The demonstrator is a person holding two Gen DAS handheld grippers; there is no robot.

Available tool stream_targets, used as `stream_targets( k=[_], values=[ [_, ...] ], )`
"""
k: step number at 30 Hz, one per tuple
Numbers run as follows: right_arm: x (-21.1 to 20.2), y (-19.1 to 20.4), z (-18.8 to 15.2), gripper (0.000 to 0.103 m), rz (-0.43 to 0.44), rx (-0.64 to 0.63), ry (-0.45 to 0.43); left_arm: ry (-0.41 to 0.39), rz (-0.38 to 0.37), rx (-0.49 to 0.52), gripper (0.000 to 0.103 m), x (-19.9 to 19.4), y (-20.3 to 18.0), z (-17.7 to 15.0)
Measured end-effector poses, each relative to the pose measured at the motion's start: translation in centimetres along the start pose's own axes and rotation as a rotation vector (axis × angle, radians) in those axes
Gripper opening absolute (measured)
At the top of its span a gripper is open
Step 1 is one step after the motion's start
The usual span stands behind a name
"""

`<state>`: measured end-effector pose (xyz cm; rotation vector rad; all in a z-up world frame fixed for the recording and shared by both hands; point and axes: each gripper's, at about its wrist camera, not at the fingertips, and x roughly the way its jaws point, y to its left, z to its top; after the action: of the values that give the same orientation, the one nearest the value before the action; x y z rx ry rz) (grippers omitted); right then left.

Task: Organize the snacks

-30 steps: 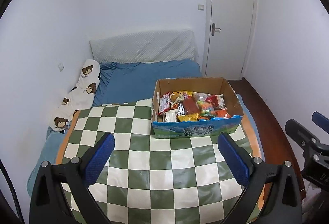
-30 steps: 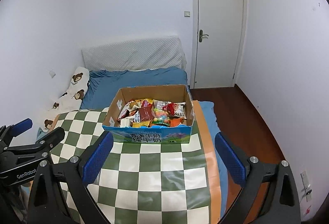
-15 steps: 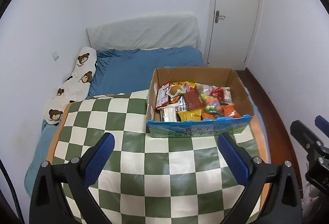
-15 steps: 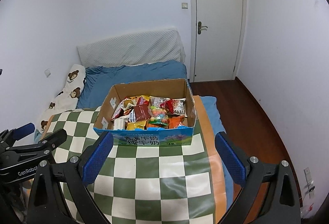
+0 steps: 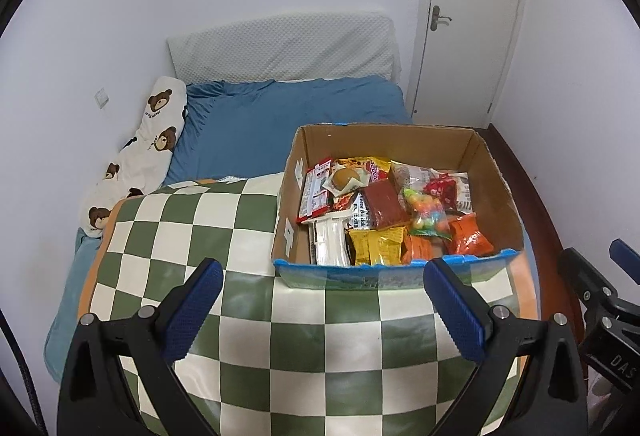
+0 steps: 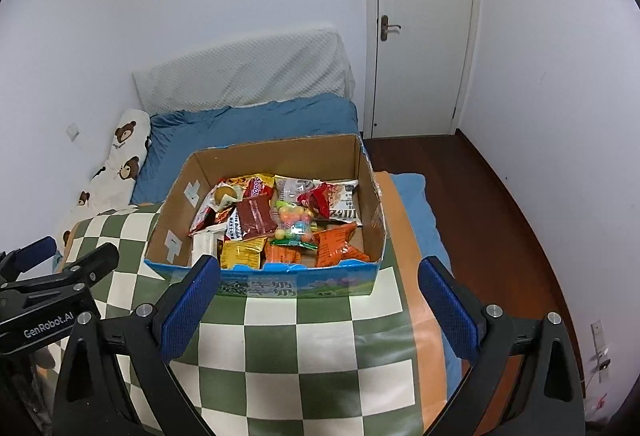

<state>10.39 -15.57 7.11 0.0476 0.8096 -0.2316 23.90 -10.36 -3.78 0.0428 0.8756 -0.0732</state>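
An open cardboard box with a blue printed front stands on the green-and-white checkered cloth. It holds several snack packets: a dark red one, yellow ones, orange ones, a bag of coloured candies and a white packet. My left gripper hovers open just in front of the box, nothing between its fingers. My right gripper is open too, over the box's front edge.
The cloth covers the near part of a bed with a blue sheet. A bear-print pillow lies along the left wall. A white door and dark wood floor are to the right.
Both grippers have moved forward and tilted down toward the box, which now looks larger and closer. Both stay open.
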Motion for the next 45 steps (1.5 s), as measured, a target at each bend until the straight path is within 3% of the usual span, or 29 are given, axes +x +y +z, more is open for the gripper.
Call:
stream_targets(
  k=[13,45],
  values=[
    [2.9,-0.3,0.2,0.101,-0.016,-0.001,0.043,0.036,0.004,0.023,0.103,2.2,-0.7,-0.3],
    [1.0,-0.4,0.4,0.101,-0.030,-0.002,0.019,0.000,-0.005,0.039,0.103,0.8,-1.1,-0.4]
  ],
)
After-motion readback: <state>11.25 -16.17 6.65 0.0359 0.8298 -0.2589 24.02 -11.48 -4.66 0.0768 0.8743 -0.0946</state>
